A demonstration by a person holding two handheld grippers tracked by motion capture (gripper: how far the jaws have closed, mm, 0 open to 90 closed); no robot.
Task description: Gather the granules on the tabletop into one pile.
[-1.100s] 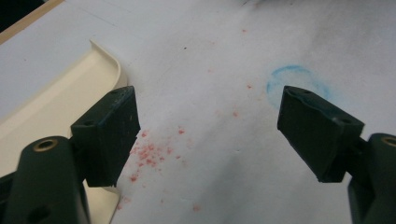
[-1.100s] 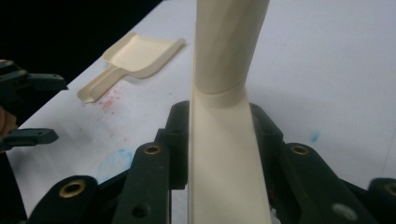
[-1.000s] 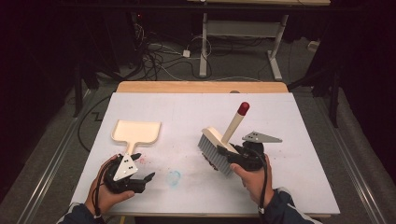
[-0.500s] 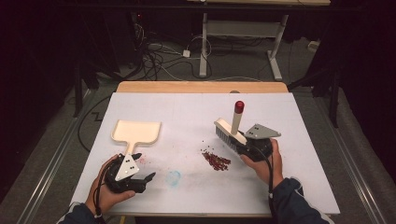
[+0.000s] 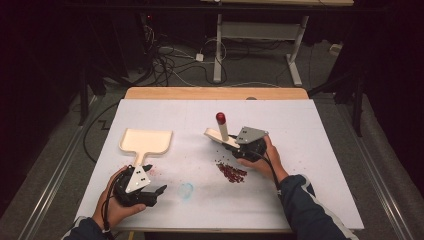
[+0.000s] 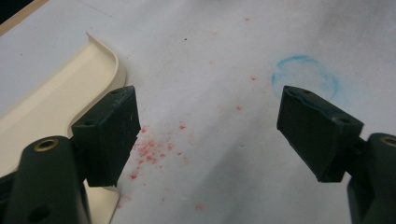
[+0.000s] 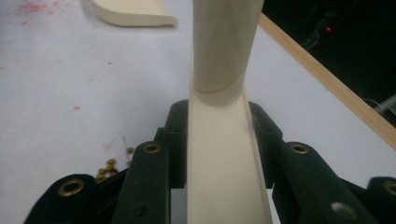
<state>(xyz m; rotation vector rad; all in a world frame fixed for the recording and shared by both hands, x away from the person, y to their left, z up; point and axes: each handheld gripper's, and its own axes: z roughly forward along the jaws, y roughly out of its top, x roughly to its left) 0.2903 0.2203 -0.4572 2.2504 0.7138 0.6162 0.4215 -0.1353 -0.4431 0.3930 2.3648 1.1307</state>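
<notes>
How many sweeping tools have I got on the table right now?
2. The cream dustpan lies flat at the table's left, just ahead of the open left hand-held gripper. The brush is clamped in the right hand-held gripper, beyond the red crumb pile.

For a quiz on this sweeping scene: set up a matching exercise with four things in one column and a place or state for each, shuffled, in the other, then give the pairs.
Things:
1. brush
2. dustpan
3. red crumbs
4. left tongs

States:
A. open, nothing between them
B. lying flat at the table's left
C. heaped beside the right hand
D. clamped in the right tongs

Pairs: 1-D, 2-B, 3-C, 4-A
</notes>
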